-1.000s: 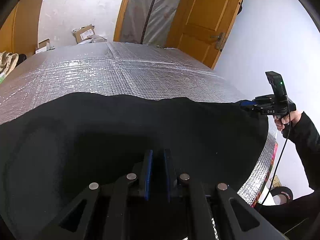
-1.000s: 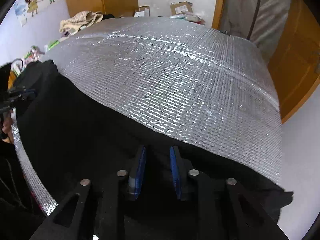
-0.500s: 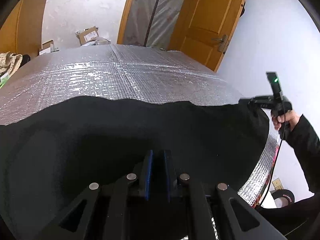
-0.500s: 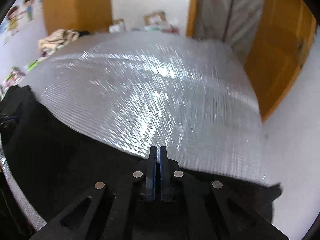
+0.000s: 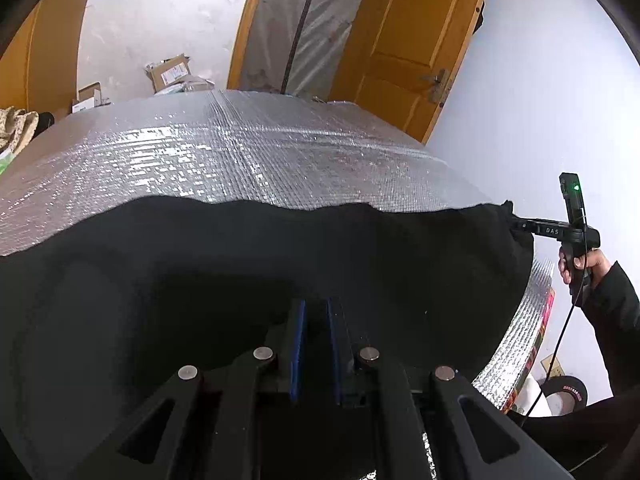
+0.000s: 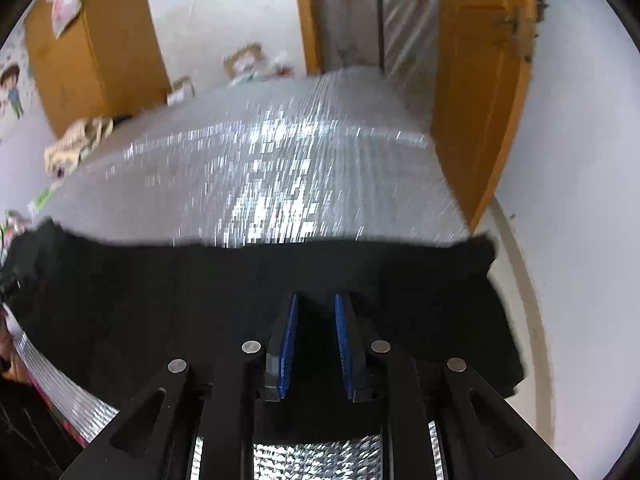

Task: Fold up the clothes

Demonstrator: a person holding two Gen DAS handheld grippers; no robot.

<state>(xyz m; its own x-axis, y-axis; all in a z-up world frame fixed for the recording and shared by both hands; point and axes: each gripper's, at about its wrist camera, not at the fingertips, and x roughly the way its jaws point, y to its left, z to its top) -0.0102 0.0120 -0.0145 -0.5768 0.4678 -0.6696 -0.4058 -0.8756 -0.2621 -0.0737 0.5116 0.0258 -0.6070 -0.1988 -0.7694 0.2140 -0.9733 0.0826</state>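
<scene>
A black garment lies spread across the near part of the silver quilted table. My left gripper has its blue pads a small gap apart with black cloth between them, shut on the garment's near edge. In the left wrist view my right gripper is at the garment's far right corner, touching the cloth. In the right wrist view the right gripper has its blue pads clearly apart over the black garment.
The table's right edge drops off near a white wall. A roll of black tape lies on the floor below. An orange door and cardboard boxes stand beyond the table. A beige cloth lies at the far left.
The right gripper shut half a second ago and has opened again, and its view has swung and tilted up. The left gripper has stayed closed on the cloth.
</scene>
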